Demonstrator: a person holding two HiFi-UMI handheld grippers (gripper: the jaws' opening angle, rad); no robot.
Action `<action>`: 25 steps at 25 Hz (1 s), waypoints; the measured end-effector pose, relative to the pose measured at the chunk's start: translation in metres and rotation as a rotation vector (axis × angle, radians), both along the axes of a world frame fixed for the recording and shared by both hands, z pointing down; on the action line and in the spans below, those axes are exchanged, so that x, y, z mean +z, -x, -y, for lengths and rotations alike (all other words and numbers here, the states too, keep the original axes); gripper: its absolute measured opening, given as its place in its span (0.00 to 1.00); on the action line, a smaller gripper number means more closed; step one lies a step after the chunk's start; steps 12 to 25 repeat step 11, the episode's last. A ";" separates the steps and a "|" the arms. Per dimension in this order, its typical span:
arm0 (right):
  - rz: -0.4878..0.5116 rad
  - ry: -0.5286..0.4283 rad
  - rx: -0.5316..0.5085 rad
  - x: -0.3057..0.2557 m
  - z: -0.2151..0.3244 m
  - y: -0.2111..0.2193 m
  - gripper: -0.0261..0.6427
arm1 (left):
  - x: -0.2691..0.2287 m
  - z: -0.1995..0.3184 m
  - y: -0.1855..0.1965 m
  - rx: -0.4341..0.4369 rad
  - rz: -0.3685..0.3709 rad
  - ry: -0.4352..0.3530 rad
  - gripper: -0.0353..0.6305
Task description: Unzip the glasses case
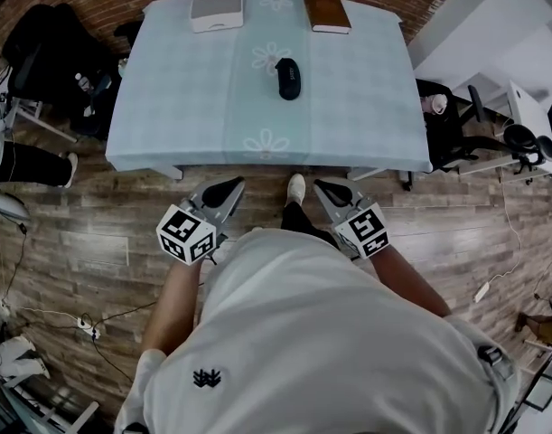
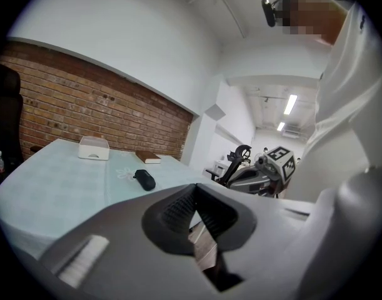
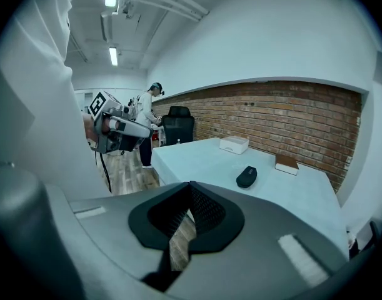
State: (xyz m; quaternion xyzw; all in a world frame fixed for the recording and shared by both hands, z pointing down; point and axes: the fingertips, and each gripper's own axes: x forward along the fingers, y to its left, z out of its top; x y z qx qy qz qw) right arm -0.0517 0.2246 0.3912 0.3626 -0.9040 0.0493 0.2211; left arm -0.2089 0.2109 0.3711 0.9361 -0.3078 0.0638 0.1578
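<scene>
The counter [image 1: 167, 107], under a pale blue flowered cloth, fills the upper half of the head view, from ten o'clock to two o'clock of the person; both tools hang short of its near edge, over the wooden floor [image 1: 95, 215], well apart from anything on the cloth. The left tool [image 1: 226, 190] sits at eleven o'clock and the right tool [image 1: 332, 191] at one o'clock; each gripper view shows its jaws clenched tip to tip with nothing between them, only floor showing through the gap lower down. A white box [image 1: 217, 4] stands on the far edge at eleven o'clock; a brown book [image 1: 327, 13] lies on the same edge at one o'clock. The glasses case [image 1: 289, 78], dark and oval, lies alone near the counter's middle at twelve o'clock, long axis pointing away from the person; it looks closed, but its zip is too small to read.

I judge this fits either a case still zipped with the tools yet to reach it, or one already unzipped and let go; any unzipping would need one tool steadying the case and the other pinching the small puller.
</scene>
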 end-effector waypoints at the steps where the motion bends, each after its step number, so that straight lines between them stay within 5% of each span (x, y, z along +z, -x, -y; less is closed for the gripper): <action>1: -0.004 -0.003 0.001 -0.001 0.002 -0.001 0.04 | -0.002 0.001 0.000 0.001 -0.001 -0.004 0.14; 25: -0.043 0.005 0.006 0.007 0.008 -0.021 0.04 | 0.009 0.003 -0.014 0.010 0.002 0.027 0.14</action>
